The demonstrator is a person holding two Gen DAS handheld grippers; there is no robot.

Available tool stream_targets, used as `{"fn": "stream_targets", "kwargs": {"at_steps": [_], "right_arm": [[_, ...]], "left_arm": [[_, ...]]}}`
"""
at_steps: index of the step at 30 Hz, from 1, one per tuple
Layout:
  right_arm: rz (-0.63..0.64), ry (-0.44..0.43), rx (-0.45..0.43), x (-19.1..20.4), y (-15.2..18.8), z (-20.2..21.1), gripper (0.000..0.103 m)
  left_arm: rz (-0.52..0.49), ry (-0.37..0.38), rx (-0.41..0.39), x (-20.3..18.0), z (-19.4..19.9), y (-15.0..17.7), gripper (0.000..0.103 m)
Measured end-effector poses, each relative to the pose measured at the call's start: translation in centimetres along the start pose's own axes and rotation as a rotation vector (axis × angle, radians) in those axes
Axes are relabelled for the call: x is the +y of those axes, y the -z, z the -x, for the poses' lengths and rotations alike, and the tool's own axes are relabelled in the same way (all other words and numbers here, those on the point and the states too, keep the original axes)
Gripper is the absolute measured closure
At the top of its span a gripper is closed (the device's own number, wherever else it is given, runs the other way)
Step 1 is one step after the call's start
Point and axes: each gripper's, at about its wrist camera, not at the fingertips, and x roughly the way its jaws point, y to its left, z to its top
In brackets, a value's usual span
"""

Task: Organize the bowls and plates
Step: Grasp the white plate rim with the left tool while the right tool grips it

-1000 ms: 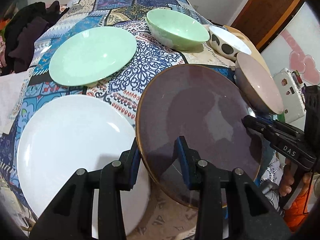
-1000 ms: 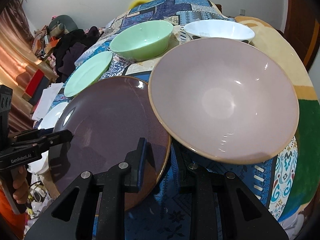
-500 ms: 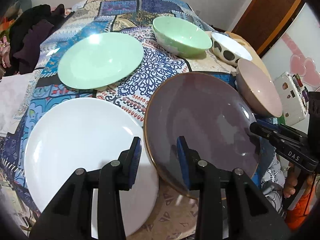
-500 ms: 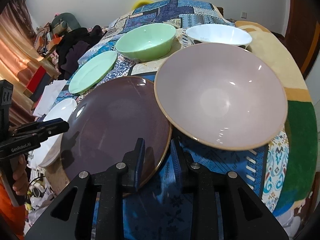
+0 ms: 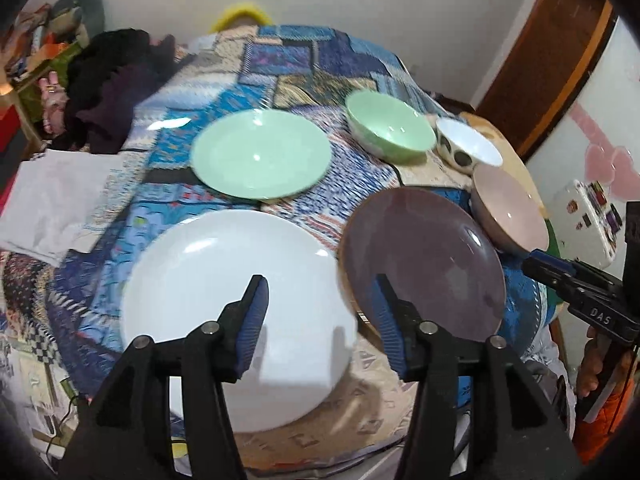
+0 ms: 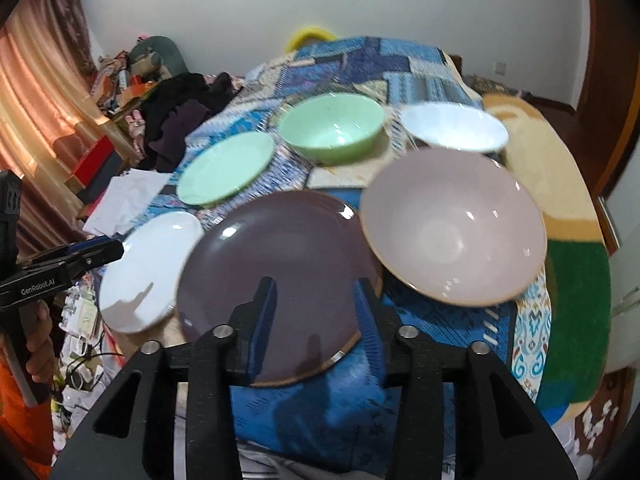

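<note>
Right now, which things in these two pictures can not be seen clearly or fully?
- White plate, left wrist view: near rim hidden behind the left claw.
- Purple plate, right wrist view: near edge partly covered by the right claw.
- Spotted bowl: spots show only in the left wrist view.
- Quilt: pattern blurred in both views.

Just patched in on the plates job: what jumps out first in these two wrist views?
Crockery spread over a patchwork blue cloth: a dark purple plate nearest, a white plate to its left, a big pink bowl to its right. Behind sit a green plate, a green bowl and a white bowl. Both the left gripper and the right gripper hang open and empty, jaws just widened.
</note>
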Motion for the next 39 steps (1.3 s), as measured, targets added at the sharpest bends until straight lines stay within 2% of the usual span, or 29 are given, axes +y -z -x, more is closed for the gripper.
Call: {"fn": "stream_targets", "kwargs": {"at_steps": [6,11,19,28,36,39], "right_arm": [[0.074,-0.031,-0.027,2.9,-1.3,-0.8,0.048],[0.135,-0.071,-0.002,5.6,-2.4,-2.9,0.047],[0.245,-0.118,0.057,9.4,-3.4,-6.4,0.047],[0.334,-0.136,0.149,11.3,-4.6,-10.3,0.047],[0.377,-0.154,0.236,11.5,-5.4,-13.7,0.047],[0.395,-0.165,0.271,11.7,-5.3,-14.8,0.048]], "left_arm": [[0.063,-0.037,-0.025,3.0,2.2,0.8,0.042],[0.123,-0.111,-0.034,6.0,3.3,2.3,0.040],[0.211,-0.175,0.014,9.7,3.0,5.1,0.039],[0.292,-0.149,0.097,11.7,1.0,7.3,0.039],[0.254,-0.139,0.106,10.4,-0.3,8.0,0.039],[0.288,-0.116,0.125,11.0,-1.1,8.0,0.045]]}}
